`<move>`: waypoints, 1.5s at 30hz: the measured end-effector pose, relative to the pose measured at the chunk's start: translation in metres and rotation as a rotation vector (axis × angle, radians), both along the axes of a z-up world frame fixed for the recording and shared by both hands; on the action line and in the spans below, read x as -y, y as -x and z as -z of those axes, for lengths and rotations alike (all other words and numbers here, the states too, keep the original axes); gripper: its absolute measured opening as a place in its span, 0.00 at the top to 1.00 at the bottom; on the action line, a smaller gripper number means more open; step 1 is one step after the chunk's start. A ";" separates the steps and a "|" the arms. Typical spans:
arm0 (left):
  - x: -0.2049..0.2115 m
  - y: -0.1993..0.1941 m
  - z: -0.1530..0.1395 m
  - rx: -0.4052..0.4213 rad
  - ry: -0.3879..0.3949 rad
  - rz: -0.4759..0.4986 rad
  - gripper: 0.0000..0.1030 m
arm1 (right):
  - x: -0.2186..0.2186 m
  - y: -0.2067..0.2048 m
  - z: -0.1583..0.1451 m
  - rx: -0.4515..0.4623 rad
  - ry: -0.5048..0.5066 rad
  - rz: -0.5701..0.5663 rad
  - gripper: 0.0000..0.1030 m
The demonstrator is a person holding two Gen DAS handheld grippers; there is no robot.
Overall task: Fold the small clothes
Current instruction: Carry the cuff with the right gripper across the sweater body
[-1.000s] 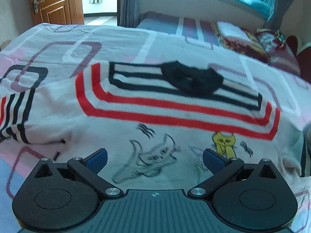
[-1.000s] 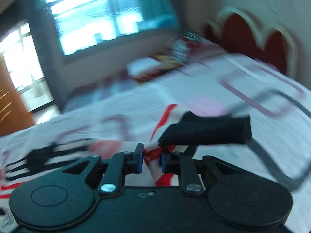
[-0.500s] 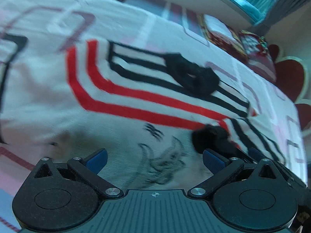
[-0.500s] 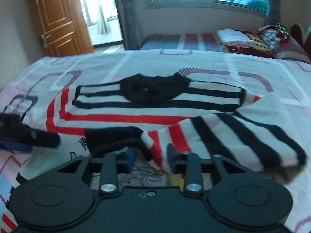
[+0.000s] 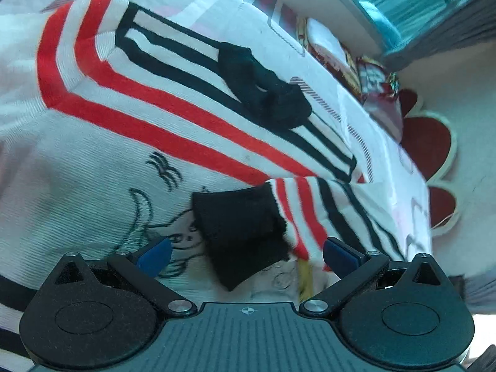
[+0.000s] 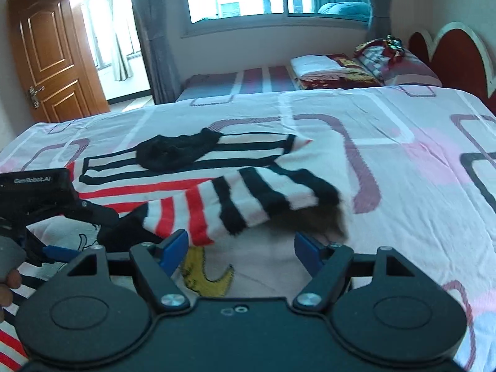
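Observation:
A small white sweater point(image 5: 93, 167) with red and black stripes, a black collar point(image 5: 263, 86) and cartoon prints lies flat on the bed. Its right sleeve point(image 6: 248, 198) is folded across the chest, its black cuff point(image 5: 241, 232) resting on the front. My left gripper point(image 5: 246, 252) is open, with the cuff lying between its fingers. My right gripper point(image 6: 241, 248) is open and empty, just behind the folded sleeve. The left gripper also shows in the right wrist view point(image 6: 46, 198) at the left edge.
The bed sheet point(image 6: 403, 161) is pink and white with rounded rectangle prints. Folded bedding and pillows point(image 6: 341, 65) lie at the far end by a red headboard point(image 6: 449, 52). A wooden door point(image 6: 52, 59) and a window are beyond.
My right gripper carried the right sleeve across the sweater's front, then opened and let it go. My left gripper tilted and moved closer over the cuff.

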State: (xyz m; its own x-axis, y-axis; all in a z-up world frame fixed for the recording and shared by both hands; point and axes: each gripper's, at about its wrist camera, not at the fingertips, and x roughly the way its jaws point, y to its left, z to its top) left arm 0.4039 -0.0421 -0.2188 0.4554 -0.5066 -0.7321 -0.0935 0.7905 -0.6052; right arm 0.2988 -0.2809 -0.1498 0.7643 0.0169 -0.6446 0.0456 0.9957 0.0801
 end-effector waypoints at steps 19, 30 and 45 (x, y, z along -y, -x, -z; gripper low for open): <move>-0.035 -0.017 -0.038 0.190 0.024 -0.126 0.98 | 0.043 -0.024 0.037 -0.085 0.123 0.140 0.53; -0.014 -0.002 0.011 0.002 0.088 -0.080 0.00 | 0.043 -0.028 0.040 -0.091 0.060 0.118 0.45; 0.022 -0.031 0.010 0.159 0.098 -0.182 0.94 | 0.050 -0.022 0.041 -0.085 0.087 0.133 0.45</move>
